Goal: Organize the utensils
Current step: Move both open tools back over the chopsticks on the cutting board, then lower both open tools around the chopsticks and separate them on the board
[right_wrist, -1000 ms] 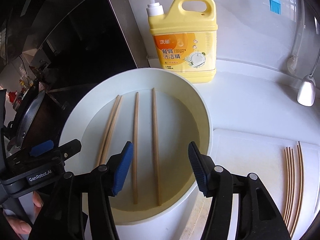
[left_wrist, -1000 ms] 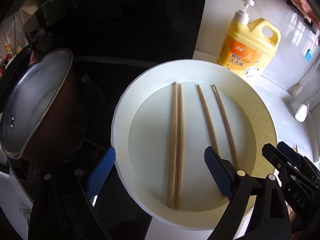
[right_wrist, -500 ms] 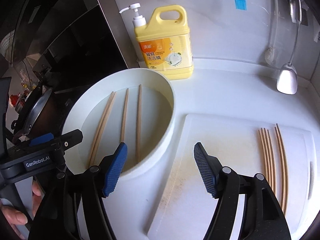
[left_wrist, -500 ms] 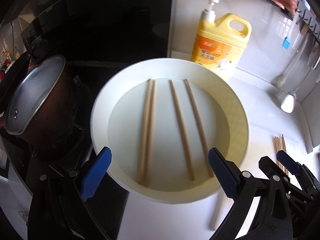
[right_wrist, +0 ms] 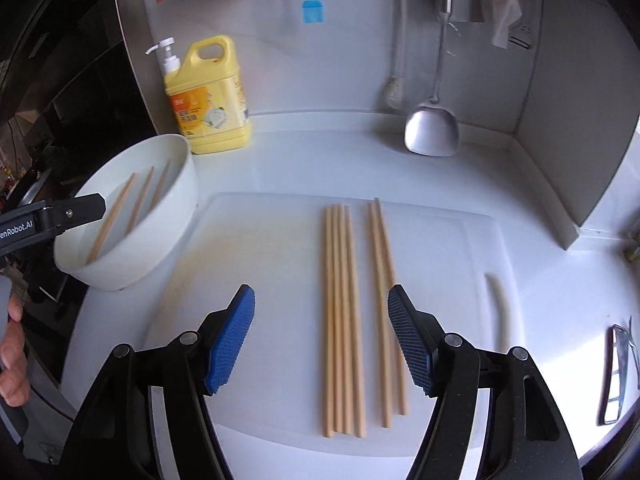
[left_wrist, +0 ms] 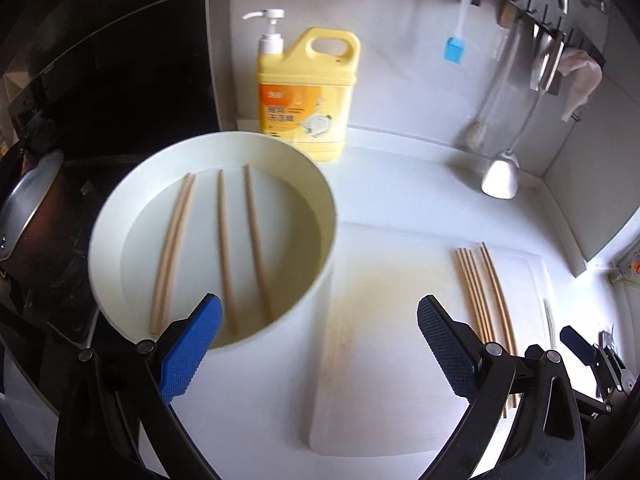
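Observation:
Several wooden chopsticks [left_wrist: 224, 248] lie side by side in a round white basin [left_wrist: 120, 208], also seen in the right wrist view [right_wrist: 160, 232]. More chopsticks [right_wrist: 344, 320] lie in two bunches on a white cutting board [right_wrist: 260, 264]; they also show in the left wrist view [left_wrist: 480, 288]. My left gripper [left_wrist: 320, 344] is open and empty, above the near rim of the basin and the board's left edge. My right gripper [right_wrist: 320, 340] is open and empty, above the chopsticks on the board.
A yellow dish-soap jug [right_wrist: 212, 100] stands at the back wall. A metal spatula [right_wrist: 432, 128], a blue brush [right_wrist: 312, 12] and cloths hang from a rail. A pot with a lid [left_wrist: 24, 208] sits on the dark stove at left. A sink edge [right_wrist: 616, 372] is at right.
Both grippers have pulled back and swung right, away from the basin. The right gripper now sits over the chopsticks on the cutting board. Both stayed open.

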Available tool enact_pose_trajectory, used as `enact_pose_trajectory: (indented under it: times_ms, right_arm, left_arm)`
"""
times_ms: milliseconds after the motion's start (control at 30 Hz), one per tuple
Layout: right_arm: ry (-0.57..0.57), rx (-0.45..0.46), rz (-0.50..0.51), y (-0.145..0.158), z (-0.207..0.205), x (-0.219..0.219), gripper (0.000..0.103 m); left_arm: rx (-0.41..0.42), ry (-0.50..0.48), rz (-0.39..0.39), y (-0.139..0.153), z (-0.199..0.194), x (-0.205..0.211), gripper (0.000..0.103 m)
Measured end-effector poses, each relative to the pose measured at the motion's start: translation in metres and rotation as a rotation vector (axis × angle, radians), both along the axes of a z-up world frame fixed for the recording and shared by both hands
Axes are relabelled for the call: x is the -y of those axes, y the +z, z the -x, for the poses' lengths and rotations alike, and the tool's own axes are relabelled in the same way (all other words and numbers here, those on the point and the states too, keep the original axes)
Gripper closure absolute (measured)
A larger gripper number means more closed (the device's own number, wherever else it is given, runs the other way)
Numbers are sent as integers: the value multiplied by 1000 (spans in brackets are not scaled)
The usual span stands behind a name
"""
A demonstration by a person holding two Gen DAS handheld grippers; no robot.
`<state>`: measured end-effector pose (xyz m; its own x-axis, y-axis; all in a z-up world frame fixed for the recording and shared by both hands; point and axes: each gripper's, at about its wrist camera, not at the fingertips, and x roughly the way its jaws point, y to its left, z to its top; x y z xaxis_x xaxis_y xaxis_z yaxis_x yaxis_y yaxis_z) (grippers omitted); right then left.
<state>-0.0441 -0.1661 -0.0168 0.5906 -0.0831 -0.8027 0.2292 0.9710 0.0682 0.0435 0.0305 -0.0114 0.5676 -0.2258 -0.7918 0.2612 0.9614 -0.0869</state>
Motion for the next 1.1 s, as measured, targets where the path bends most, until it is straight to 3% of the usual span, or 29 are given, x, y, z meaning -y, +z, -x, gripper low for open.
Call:
enact_pose_trajectory:
  times_ms: [167,433,633,1033,1100]
  right_arm:
    - [-35,-33,-2,-18,16,42,37]
    - [-14,-60,-5,-58,11,76,37]
    - [17,-59,-1,-75,1,85,37]
    - [63,-57,60,-88,-7,75,38]
    - [75,-51,73,-89,-9,72,45]
  left_arm:
    - [-28,-53,1,-16,15,42,7]
    - [-66,-60,-31,-49,31,79,7]
    - [-70,-46,-75,-64,37,91,7]
    - [-82,-32,-93,-82,37,99,7]
    - [-86,-33,-92,-84,36,102,7]
